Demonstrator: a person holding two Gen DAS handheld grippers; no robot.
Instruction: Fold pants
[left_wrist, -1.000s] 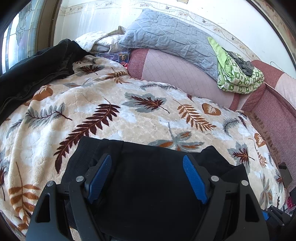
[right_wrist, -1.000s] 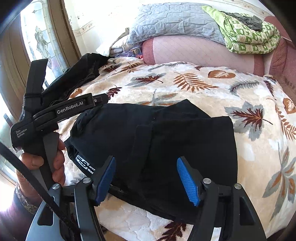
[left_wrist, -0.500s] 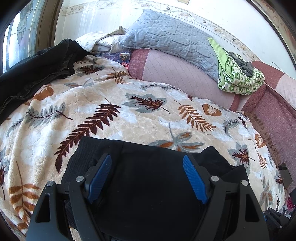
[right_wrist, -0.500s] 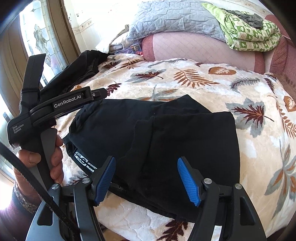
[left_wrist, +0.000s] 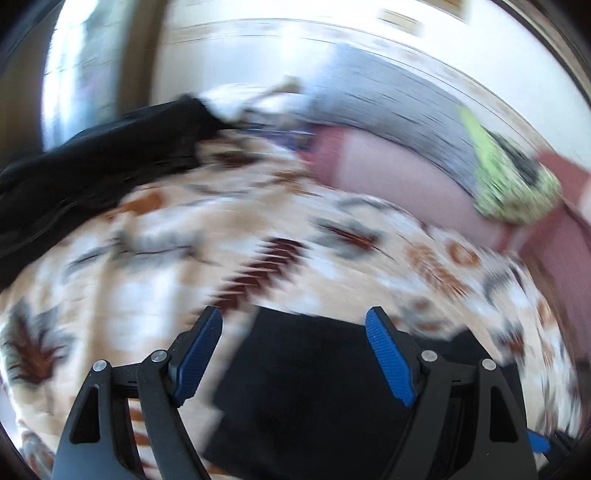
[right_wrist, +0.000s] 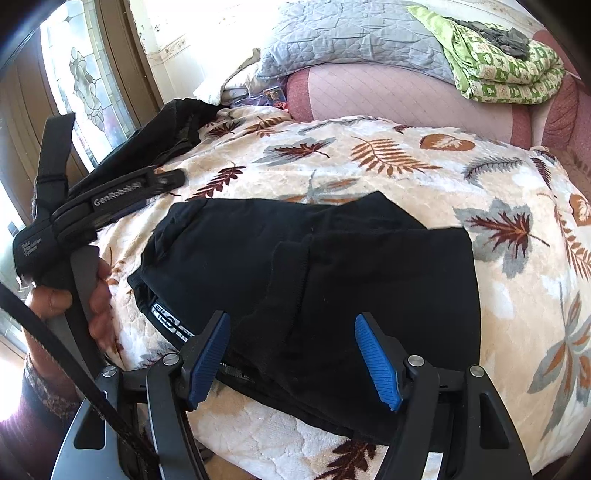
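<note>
Left gripper now left of folded pants, fingers apart; right gripper likewise, view sharper.

Bed w/ cream leaf-print blanket ahead of tool. Pink quilted headboard/bolster at far end, grey quilted pillow on top, green patterned folded blanket far right. Leaded-glass window w/ brown frame far left, strong daylight. Pale wall behind. Left wrist view motion-blurred.
</note>
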